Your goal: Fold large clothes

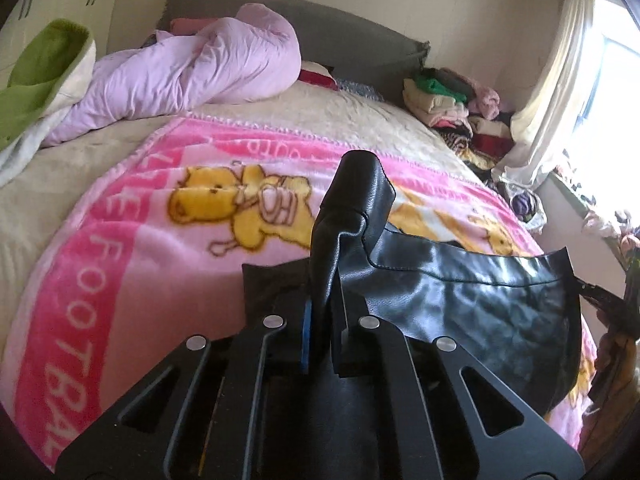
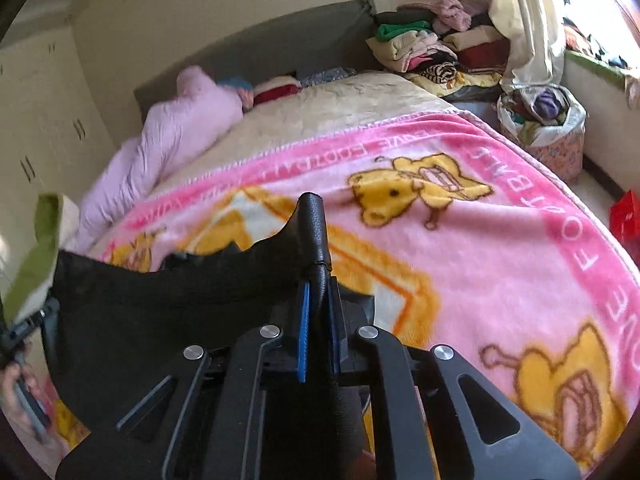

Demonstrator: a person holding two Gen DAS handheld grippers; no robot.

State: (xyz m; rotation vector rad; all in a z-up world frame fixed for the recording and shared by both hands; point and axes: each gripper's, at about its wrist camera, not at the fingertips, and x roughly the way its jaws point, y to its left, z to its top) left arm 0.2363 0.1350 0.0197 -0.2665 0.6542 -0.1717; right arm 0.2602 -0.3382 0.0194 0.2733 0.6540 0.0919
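garment: black leather-look piece (image 1: 472,304), slung between our two grippers just above the pink bear blanket (image 1: 132,240), near that blanket's closest edge
left gripper (image 1: 322,320): fingers pinched tight on a bunched corner of the garment, and the fabric pokes up past the tips
right gripper (image 2: 318,316): same deal, blue pads (image 2: 303,336) squeezing a rolled edge of it, clamped
how it hangs: middle sags down toward the blanket; from the right view we mostly see the dull inner side
around the blanket: lilac duvet (image 1: 192,68) heaped past its far edge, pile of folded clothes (image 2: 432,44) off its far right corner, laundry basket (image 2: 540,120) beside its right edge
risk 1: slick material plus tiny bunched grips, so we reckon a corner could slip out if we pull the piece taut
risk 2: uneven corners, looks like the fold line could end up crooked
risk 3: fluffy blanket might drag the sagging middle and wrinkle it when we lay it down
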